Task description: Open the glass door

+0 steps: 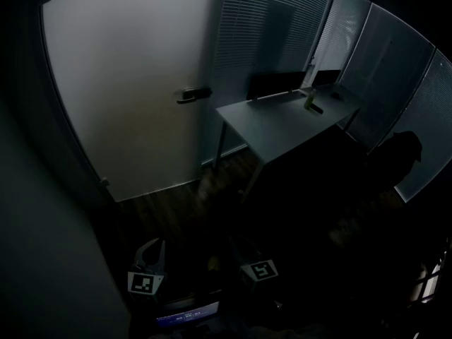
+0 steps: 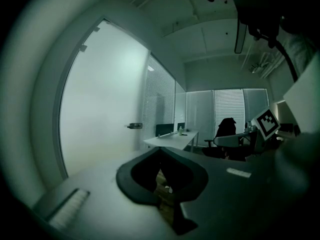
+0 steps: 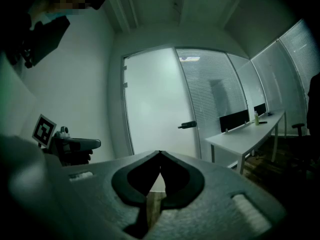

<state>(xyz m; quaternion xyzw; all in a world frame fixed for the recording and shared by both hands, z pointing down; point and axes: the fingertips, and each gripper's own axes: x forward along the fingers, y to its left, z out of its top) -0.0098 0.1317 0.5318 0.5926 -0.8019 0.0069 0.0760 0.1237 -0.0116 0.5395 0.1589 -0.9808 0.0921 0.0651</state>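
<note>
- The frosted glass door [image 1: 127, 83] stands ahead of me, shut in its frame. A plain wall is on its left and a wall of slatted blinds [image 1: 272, 20] on its right.
- Its dark lever handle [image 1: 193, 94] sits at the door's right edge, roughly mid-height, lying level.
- My left tool [image 2: 160, 150] is closed, jaw tips together with nothing between them. It points toward the door and is well apart from it.
- My right tool [image 3: 160, 153] is also closed and empty, well short of the handle.
- In the head view both tools sit low and close to me, side by side in the dark.
- Right of the door, a pale surface [image 1: 282, 122] stands against the blinds.
- A low dark screen [image 1: 275, 85] runs along the surface's far edge, with a small bottle [image 1: 309, 99] just beside it.
- A dark office chair [image 1: 399, 154] stands beyond the surface's right edge.
- The floor [image 1: 169, 203] is dark wood.
</note>
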